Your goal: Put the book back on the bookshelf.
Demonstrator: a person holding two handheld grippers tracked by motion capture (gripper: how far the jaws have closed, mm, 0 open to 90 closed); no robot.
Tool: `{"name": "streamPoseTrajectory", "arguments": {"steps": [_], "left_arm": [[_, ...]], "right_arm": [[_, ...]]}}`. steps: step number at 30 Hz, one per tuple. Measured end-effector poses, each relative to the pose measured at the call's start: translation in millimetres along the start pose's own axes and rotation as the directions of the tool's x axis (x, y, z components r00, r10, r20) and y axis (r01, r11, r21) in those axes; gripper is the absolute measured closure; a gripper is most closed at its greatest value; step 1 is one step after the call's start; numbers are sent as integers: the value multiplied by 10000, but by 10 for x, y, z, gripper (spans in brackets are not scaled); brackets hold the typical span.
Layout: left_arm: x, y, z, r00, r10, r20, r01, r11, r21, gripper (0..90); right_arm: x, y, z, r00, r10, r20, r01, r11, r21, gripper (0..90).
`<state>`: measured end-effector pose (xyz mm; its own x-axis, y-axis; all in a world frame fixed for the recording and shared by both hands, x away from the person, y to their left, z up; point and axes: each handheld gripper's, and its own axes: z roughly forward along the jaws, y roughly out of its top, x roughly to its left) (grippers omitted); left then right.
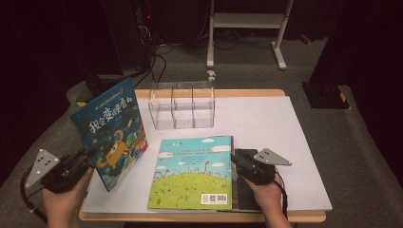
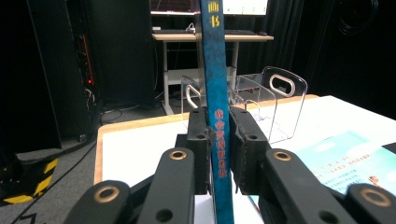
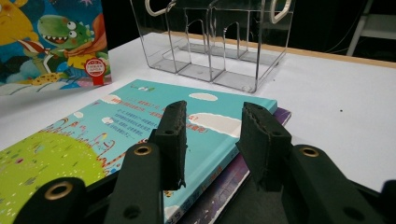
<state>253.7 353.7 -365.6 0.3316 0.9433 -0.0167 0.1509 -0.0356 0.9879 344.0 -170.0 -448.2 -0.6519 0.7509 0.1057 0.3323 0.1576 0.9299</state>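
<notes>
Left tongs (image 2: pixel 219 140): clamped on the spine of the blue monster book (image 1: pixel 111 130), jaws pressed against it from both sides in the left gripper view. That book is lifted, standing tilted over the left edge of the desk (image 1: pixel 266 114).

Right tongs (image 3: pixel 217 140): spread apart, nothing between the jaws; they sit at the right edge of the flat book stack, just over it. In the high view the right tongs (image 1: pixel 237 161) rest at the stack's right side.

Hands: two, one per tool, coming in from the near edge.

Books, count: three I think. One is up in the left tongs, and one with a green hill and sky cover (image 1: pixel 192 173) lies flat near the front of the desk. Under that a darker, purplish book (image 3: pixel 224 186) pokes out along the right side; it could be more than one down there, the edge is hard to read.

Clear plastic organizer (image 1: pixel 183 105): one, with three compartments side by side, standing toward the far side of the desk, well apart from the flat books. All three look bare.

Desk: one, white top with a wooden rim.

Far back: a white-framed stand (image 1: pixel 247 28) on the floor beyond the desk.
</notes>
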Motion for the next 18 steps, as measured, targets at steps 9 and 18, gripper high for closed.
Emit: {"name": "streamPoseTrajectory", "arguments": {"steps": [9,18], "left_arm": [[24,-21,0,9999,-85,-125,89,9996,254,793],[18,-44,18,9992,404,19,-404,9992,-26,779]], "right_arm": [[11,2,14,10000,-18,-33,18,10000,10,608],[20,-1,14,10000,-53,-46,53,10000,34,608]]}}
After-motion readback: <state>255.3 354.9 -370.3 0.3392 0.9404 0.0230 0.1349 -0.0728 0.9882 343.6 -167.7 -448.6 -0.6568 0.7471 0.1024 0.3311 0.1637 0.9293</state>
